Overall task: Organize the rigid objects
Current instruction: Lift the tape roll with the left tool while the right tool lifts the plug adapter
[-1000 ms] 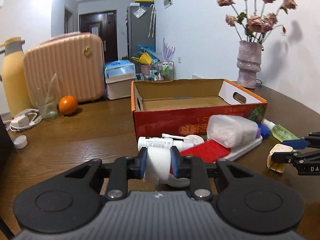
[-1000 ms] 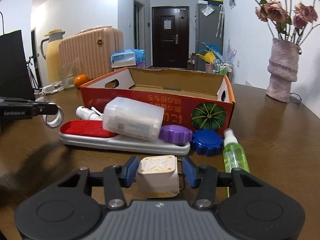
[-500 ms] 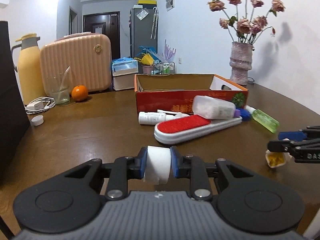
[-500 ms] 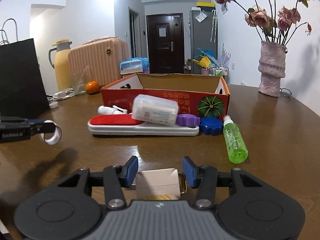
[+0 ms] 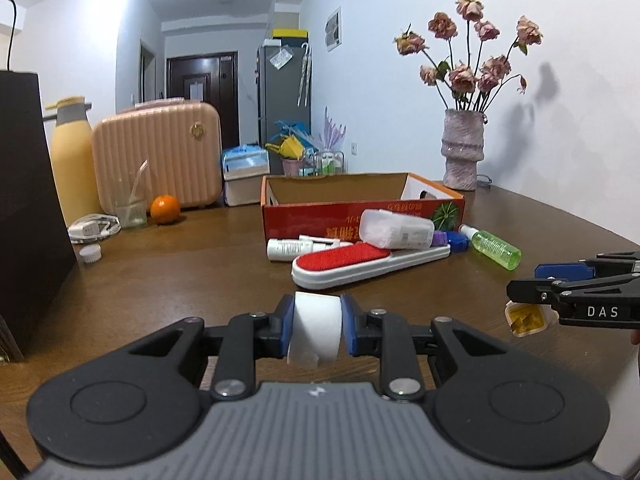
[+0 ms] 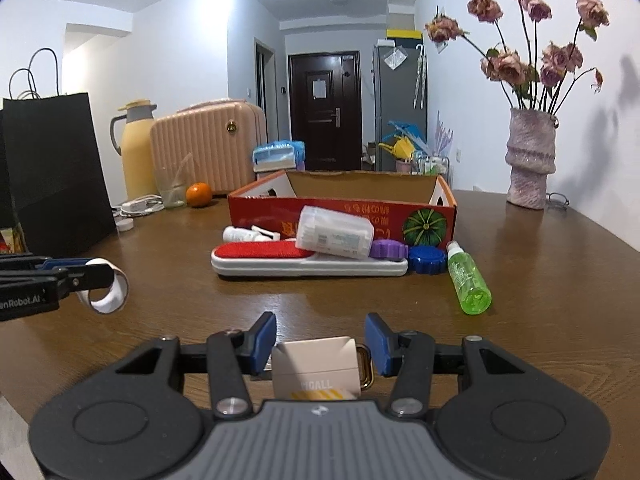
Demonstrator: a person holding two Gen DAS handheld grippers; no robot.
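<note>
Left wrist view shows the left gripper (image 5: 318,330) clamped on a white ring of tape (image 5: 316,326), its hole running crosswise to the jaws. The right gripper (image 6: 320,344) has a cream cube-shaped box (image 6: 316,364) between its blue pads, though a gap shows on each side, so whether the pads press it cannot be told. Ahead of both, across the brown surface (image 6: 560,280), lies the open red cardboard box (image 6: 344,208), long side facing the grippers. In front of it, left to right: a white tube (image 5: 290,246), a lint brush (image 5: 368,264) lying crosswise, a clear container (image 5: 394,234) on it, and a green spray bottle (image 6: 466,276), nozzle toward the box. Neither hand looks clearly nearer.
</note>
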